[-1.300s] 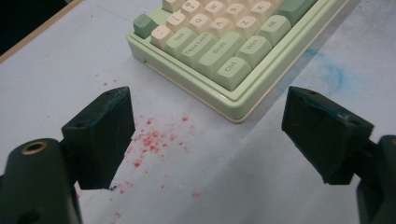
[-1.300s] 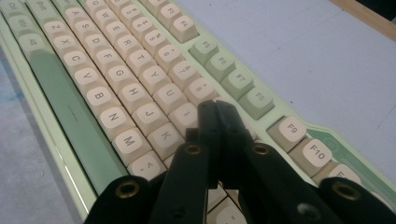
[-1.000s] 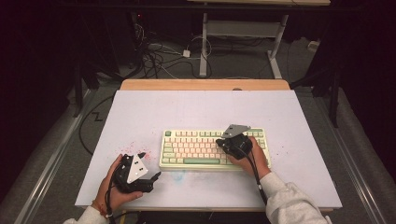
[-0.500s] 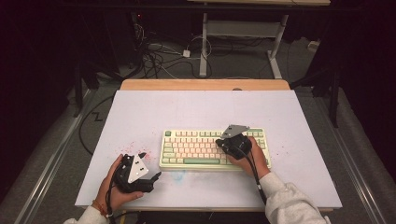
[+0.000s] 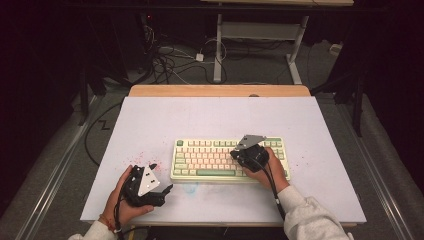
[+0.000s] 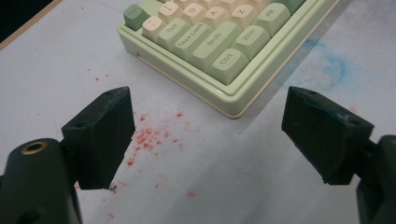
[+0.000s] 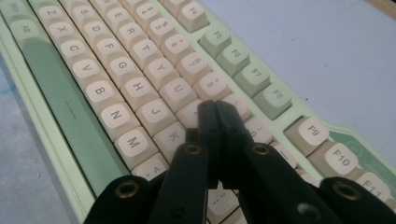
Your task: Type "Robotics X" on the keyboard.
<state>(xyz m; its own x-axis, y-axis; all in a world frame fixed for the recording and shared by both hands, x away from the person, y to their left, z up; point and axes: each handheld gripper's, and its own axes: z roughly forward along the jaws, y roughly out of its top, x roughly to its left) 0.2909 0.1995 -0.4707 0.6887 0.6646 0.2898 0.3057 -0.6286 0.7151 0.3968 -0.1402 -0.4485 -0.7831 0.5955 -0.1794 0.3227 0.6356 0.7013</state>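
Note:
A pale green keyboard (image 5: pixel 210 159) with cream keys lies on the white table sheet (image 5: pixel 220 120), right of centre. My right gripper (image 5: pixel 234 156) hovers over the keyboard's right half, jaws pressed together with nothing between them. In the right gripper view the closed tips (image 7: pixel 215 108) sit right over the keys (image 7: pixel 154 114) near I and K; whether they touch a key is unclear. My left gripper (image 5: pixel 160 177) rests near the table's front left, just left of the keyboard, jaws wide open and empty. The left gripper view has the keyboard's corner (image 6: pixel 224 60) beyond its open pads (image 6: pixel 100 135).
Red specks (image 6: pixel 147 137) and a faint blue smear (image 6: pixel 334 65) mark the sheet by the keyboard's front left corner. A wooden table edge (image 5: pixel 220 90) runs along the back. Cables (image 5: pixel 170 60) and desk legs (image 5: pixel 218 45) stand on the floor beyond.

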